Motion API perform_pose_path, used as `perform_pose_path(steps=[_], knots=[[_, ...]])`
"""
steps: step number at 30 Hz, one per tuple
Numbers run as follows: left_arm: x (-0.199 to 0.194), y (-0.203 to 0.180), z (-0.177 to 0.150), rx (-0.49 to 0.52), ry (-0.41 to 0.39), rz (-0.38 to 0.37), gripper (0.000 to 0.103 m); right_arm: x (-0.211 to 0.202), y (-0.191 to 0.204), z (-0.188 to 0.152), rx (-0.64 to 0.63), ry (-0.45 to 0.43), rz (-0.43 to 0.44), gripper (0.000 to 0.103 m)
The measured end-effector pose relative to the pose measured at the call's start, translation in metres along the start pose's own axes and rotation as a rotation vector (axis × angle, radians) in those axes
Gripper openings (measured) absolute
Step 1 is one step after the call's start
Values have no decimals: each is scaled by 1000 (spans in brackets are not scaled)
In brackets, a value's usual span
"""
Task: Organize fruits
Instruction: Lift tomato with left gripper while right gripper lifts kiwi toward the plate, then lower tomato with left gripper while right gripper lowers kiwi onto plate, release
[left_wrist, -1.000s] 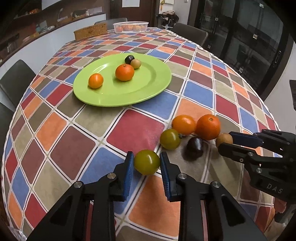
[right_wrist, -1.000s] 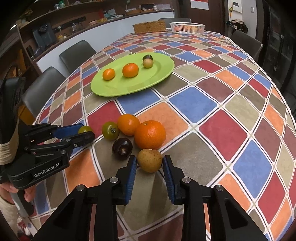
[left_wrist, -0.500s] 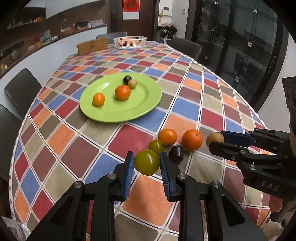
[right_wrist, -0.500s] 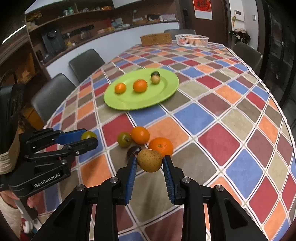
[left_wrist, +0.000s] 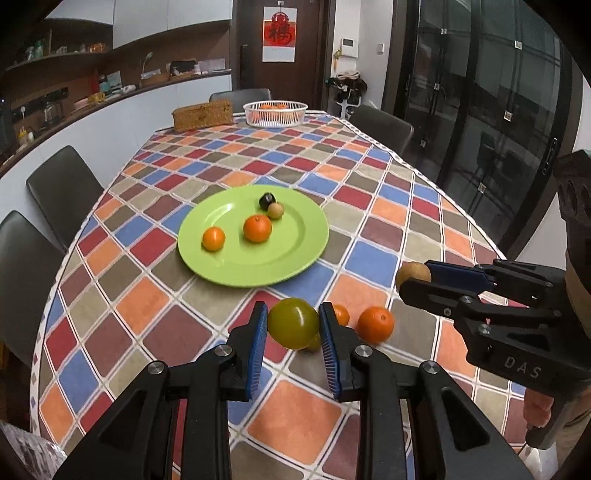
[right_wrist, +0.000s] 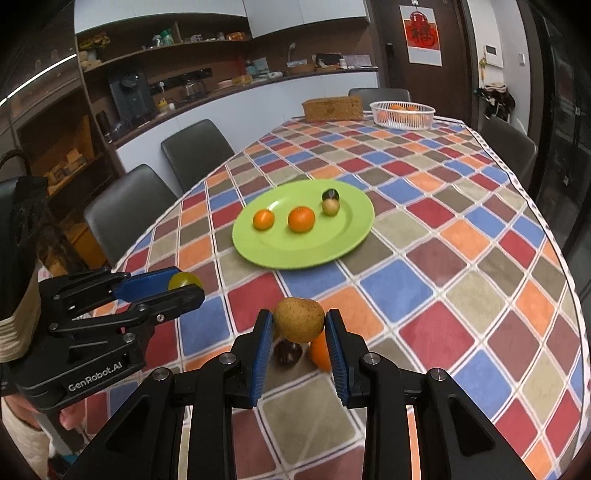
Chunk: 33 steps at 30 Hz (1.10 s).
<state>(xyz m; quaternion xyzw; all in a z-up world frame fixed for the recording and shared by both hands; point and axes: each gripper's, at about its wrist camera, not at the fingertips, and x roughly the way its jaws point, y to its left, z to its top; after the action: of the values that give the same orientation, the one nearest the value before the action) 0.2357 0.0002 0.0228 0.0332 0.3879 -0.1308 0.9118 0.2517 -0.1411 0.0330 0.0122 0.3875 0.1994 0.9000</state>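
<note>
My left gripper is shut on a green fruit and holds it above the table. My right gripper is shut on a brown fruit, also lifted; it shows at the right of the left wrist view. A green plate ahead holds two oranges, a dark fruit and a small brown fruit. On the cloth below the grippers lie two oranges, a dark fruit and a green fruit partly hidden behind the held one.
The checked tablecloth covers an oval table with dark chairs around it. A white basket with oranges and a wicker box stand at the far end. Glass doors are on the right.
Both grippers have risen with their fruits, from table level to well above it. The plate and loose fruits have not moved.
</note>
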Motion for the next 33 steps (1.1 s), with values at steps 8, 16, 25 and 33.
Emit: perform_pose_path(steps=[8, 16, 25, 33], knots=[[8, 9, 23, -9, -18, 15, 28, 12, -2, 30, -42, -20, 1, 31], [27, 21, 46, -28, -27, 11, 28, 34, -7, 61, -71, -10, 10, 31], [58, 42, 63, -44, -18, -5, 28, 69, -8, 87, -106, 26, 13, 31], [96, 66, 67, -76, 21, -3, 28, 105, -8, 102, -110, 83, 13, 31]])
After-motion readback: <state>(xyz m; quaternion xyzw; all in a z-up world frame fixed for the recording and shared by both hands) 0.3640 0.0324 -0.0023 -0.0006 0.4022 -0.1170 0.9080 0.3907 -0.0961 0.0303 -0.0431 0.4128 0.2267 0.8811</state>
